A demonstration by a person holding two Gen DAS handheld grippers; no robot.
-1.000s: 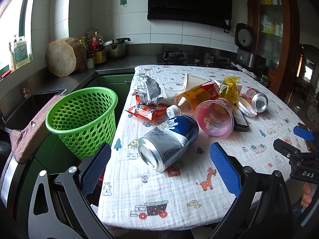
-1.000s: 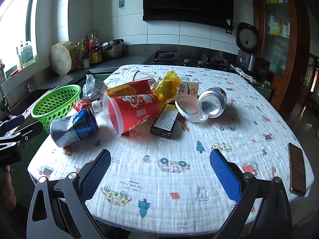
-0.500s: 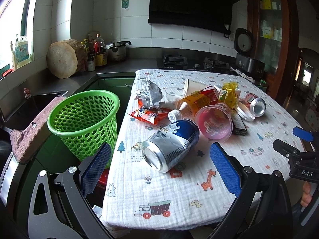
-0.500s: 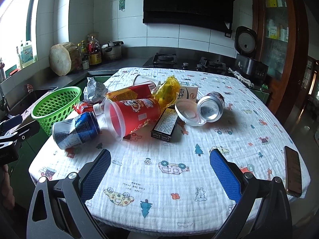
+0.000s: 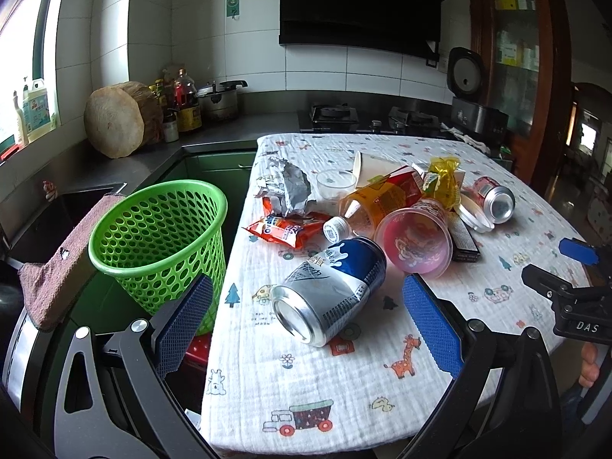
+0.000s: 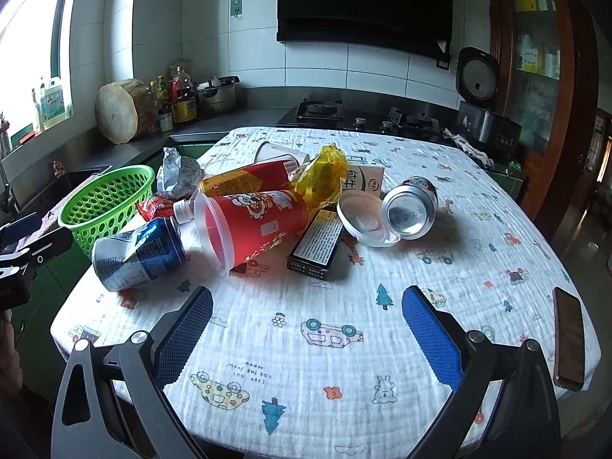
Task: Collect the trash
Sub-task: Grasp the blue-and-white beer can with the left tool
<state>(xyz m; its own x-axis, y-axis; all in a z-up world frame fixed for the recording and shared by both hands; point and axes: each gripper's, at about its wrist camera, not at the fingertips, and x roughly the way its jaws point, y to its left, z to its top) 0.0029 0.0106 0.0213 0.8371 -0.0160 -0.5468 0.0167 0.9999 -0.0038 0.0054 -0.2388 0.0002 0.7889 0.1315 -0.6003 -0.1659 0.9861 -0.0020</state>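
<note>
Both grippers have backed slightly off the table [image 6: 344, 344]. Left gripper [image 5: 306, 317], fingers wide, should straddle the blue can [image 5: 331, 290] mid-frame; right gripper [image 6: 306, 329] waits wide, empty.

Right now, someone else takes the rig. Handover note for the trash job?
Left tool: open, empty, hanging low at the table's near left edge, lined up with the blue-and-silver can.
Right tool: open, empty, over bare tablecloth short of the pile.
Trash: all on the table. The blue-and-silver can lies nearest the green basket, then the red plastic cup, snack wrapper, crumpled foil, orange bottle, yellow bag, black box, white lid, second can, milk carton.
Done: nothing visible in the basket.
Left: everything. The phone at the right edge looks like no trash.
</note>
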